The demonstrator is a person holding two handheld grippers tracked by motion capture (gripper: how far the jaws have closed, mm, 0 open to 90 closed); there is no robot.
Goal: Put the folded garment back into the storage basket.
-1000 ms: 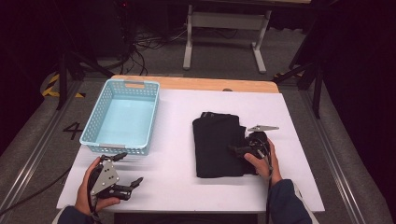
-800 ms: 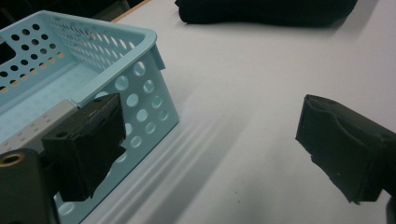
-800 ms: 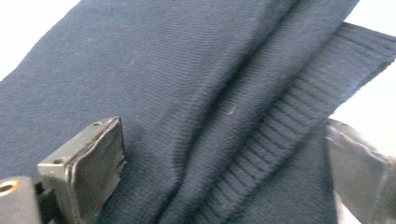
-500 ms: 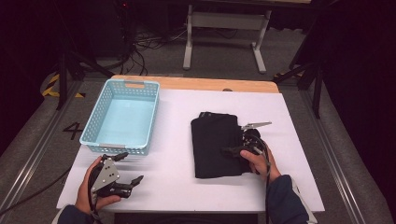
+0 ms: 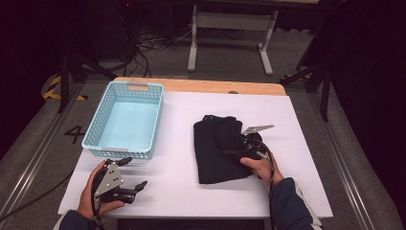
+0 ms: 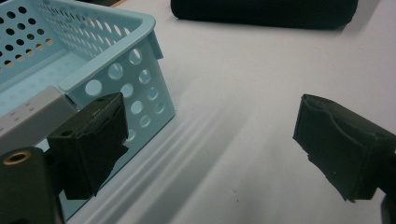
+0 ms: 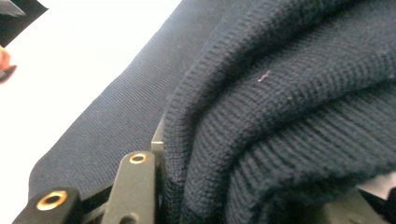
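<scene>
Dark knit garment (image 5: 218, 148) — lying folded on white table (image 5: 306, 191), right of blue basket (image 5: 125, 120).
Right hand-held gripper (image 5: 230, 153) — jaws just closing, now clamping bunched fold at garment's right edge.
Left hand-held gripper (image 5: 131, 173) — resting near basket's front corner, jaws spread, gripping nothing.

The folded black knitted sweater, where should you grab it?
Grip the folded black knitted sweater at its thick right edge, coming from the right: the layers stack there, so one pinch catches them all. The right gripper is already shut on that bunched edge.
</scene>
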